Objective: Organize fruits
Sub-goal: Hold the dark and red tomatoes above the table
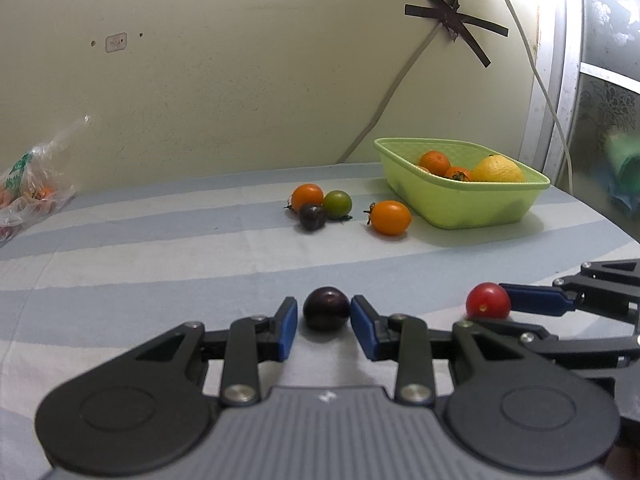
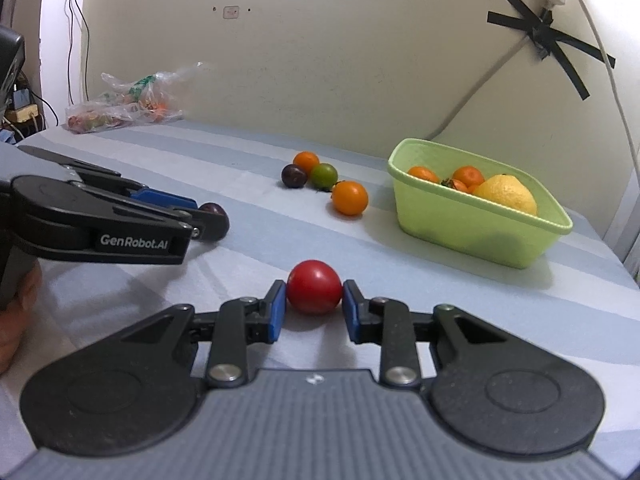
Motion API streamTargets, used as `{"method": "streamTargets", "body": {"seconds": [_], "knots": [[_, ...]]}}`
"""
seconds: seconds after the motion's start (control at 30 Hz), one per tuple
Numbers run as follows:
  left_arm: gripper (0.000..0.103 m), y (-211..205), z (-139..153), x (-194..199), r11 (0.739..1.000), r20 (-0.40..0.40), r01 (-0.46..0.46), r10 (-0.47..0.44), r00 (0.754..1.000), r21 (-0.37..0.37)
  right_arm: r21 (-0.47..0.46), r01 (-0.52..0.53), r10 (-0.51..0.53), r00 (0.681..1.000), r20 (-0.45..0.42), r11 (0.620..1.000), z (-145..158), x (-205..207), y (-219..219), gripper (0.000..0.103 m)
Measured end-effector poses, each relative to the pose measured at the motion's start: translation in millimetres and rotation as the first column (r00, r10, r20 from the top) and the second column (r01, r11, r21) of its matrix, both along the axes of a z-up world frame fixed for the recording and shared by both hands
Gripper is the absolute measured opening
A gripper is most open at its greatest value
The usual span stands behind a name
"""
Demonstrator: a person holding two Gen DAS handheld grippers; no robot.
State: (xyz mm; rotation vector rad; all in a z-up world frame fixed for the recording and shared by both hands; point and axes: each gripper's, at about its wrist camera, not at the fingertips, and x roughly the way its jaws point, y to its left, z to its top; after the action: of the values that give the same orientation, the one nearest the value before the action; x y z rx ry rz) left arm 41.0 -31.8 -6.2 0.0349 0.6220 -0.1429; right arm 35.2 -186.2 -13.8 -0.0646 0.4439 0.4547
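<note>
nearest me, my left gripper (image 1: 324, 314) sits low on the striped surface (image 1: 160, 272) with a dark purple cherry tomato (image 1: 326, 308) between its blue pads (image 1: 287, 330). a sliver of gap shows on each side, so i judge the pads are bracketing it, not yet squeezing; it rests on the cloth.

my right gripper (image 2: 314, 298) does the same with a red cherry tomato (image 2: 315, 287), but here the pads (image 2: 277, 312) appear to touch both flanks. i read that as a light hold, narrow opening, the fruit low near the cloth. both sit between the pad tips, which i think makes the hold shallow and easy to roll out of.

the two grippers lie side by side, close together, so i would lift one at a time to avoid knocking linkages.

farther on, open cloth runs clear to a cluster: an orange tomato (image 1: 307, 196), a green tomato (image 1: 337, 204) and a second dark tomato (image 1: 313, 217) touching one another, with a larger orange tomato (image 1: 391, 217) just beside the green basket (image 1: 460, 204).

the basket holds small orange fruits (image 1: 435, 161) and a lemon (image 1: 498, 169), leaving room at its near-left end. its rim stands above the loose fruit, so i need height before crossing it. the right path to it looks open.

a plastic bag (image 2: 124, 100) of produce lies far left by the wall, well apart.
</note>
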Motion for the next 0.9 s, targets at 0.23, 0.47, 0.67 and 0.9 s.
{"method": "streamTargets", "body": {"seconds": [0.23, 0.47, 0.67, 0.9], "knots": [[0.033, -0.3, -0.2, 0.2, 1.000, -0.001, 0.000, 0.000, 1.000, 0.002, 0.006, 0.004, -0.004, 1.000, -0.005, 1.000, 0.0, 1.3, -1.6, 0.033], [0.033, -0.4, -0.5, 0.1, 1.000, 0.000, -0.001, 0.001, 1.000, 0.003, 0.006, 0.004, -0.004, 1.000, -0.004, 1.000, -0.2, 1.6, -2.0, 0.033], [0.033, -0.6, -0.6, -0.1, 1.000, 0.000, -0.001, 0.001, 1.000, 0.003, 0.006, 0.001, -0.001, 1.000, -0.004, 1.000, -0.3, 2.0, -2.3, 0.033], [0.033, -0.9, -0.9, -0.3, 1.000, 0.000, -0.001, 0.001, 1.000, 0.003, 0.006, 0.001, -0.001, 1.000, -0.004, 1.000, -0.4, 2.1, -2.4, 0.033]]}}
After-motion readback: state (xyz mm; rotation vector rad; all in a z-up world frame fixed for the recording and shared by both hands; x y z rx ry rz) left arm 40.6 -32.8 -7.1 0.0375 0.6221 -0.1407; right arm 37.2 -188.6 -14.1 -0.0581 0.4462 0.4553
